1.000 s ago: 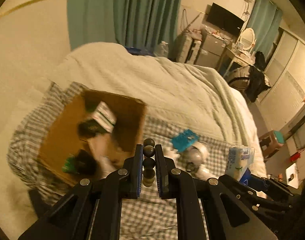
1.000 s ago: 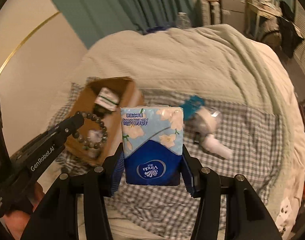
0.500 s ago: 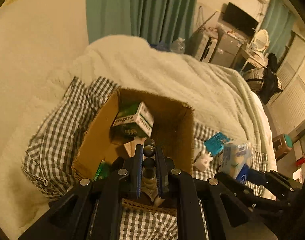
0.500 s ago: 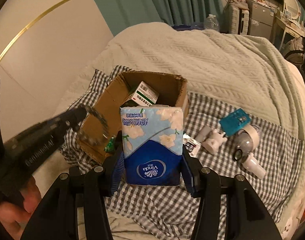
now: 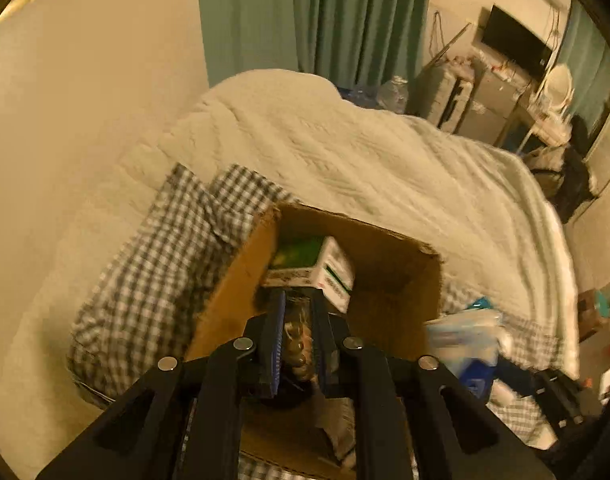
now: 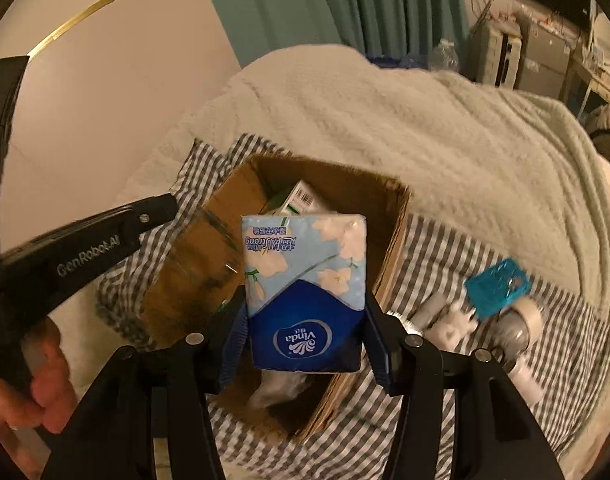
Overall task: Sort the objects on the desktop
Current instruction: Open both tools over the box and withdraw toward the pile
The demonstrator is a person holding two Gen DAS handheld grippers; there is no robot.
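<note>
- Cardboard box (image 6: 389, 248) lay open on the bed, directly below both tools.
- Left hand-held gripper (image 5: 298, 338) was opening, blurred bead bracelet (image 5: 299, 344) between its jaws.
- Right hand-held gripper (image 6: 305, 336) was opening around the upright tissue pack (image 6: 305, 292).

Both grippers pitched downward — left gripper (image 5: 298, 322) and right gripper (image 6: 305, 312) jaws opening.
</note>
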